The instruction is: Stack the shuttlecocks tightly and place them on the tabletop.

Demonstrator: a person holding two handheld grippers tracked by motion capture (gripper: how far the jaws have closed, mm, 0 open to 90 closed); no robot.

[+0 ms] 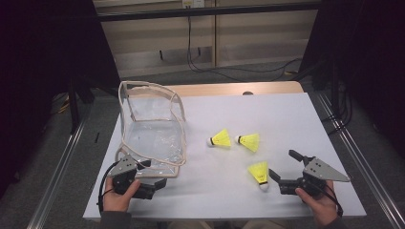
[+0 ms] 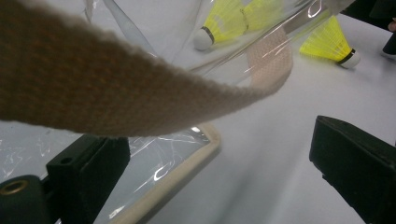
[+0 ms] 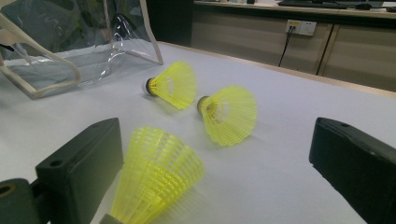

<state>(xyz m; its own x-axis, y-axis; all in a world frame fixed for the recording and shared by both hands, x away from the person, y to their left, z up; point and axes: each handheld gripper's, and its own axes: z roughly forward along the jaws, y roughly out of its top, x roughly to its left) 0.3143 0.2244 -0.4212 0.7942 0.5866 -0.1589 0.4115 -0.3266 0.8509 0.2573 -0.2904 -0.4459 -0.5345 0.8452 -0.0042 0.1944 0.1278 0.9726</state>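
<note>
Spread wide, the black fingers (image 3: 79,163) of our right gripper (image 1: 285,168) stand apart with nothing pinched between them; in the right gripper view the nearest yellow shuttlecock (image 3: 156,179) lies in the gap, close to the left-hand finger, its skirt pointing away from us and its cork end low at the bottom edge. In the high view that shuttlecock (image 1: 260,174) rests on the white table (image 1: 286,119) just beside the gripper's tips, cork toward us. Two more yellow shuttlecocks lie farther up the table, side by side and near each other: one (image 1: 220,139) with its white cork to the left, the other (image 1: 249,141) just to its right, cork also leftward. We see the same pair in the right gripper view, the left one (image 3: 172,85) nearer the bag and the right one (image 3: 229,114) with its open skirt turned toward us.

Our left gripper (image 1: 154,175) also has its fingers (image 2: 88,172) parted, holding nothing. It sits at the near edge of a clear plastic bag (image 1: 152,136) trimmed in beige webbing, which stands open on the left part of the table. In the left gripper view a beige webbing strap (image 2: 93,93) hangs across the frame above the fingers; whether it touches them we cannot tell. The bag's bound edge (image 2: 187,163) lies flat on the table between the fingers.
</note>
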